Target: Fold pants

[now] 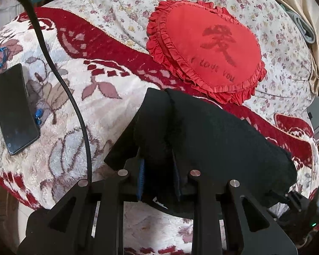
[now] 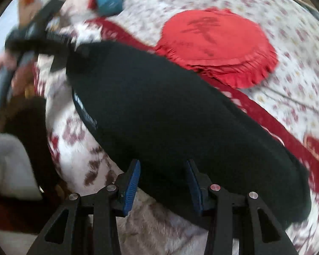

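The black pants (image 1: 212,136) hang as a folded bundle above the bed. My left gripper (image 1: 158,165) is shut on the pants' left end, with cloth bunched between the blue pads and covering the fingertips. In the right wrist view the pants (image 2: 170,110) stretch as a long black band from upper left to lower right. My right gripper (image 2: 163,170) has its blue-padded fingers (image 2: 131,182) apart, with the pants' lower edge between them; the view is blurred. The left gripper (image 2: 42,36) shows at the band's far upper left end.
A red round frilled cushion (image 1: 206,48) lies on the floral sheet (image 1: 121,2) behind the pants. A red and cream plush blanket (image 1: 78,97) covers the bed. A black phone (image 1: 14,108) lies at left, and a black cable (image 1: 59,74) crosses the blanket.
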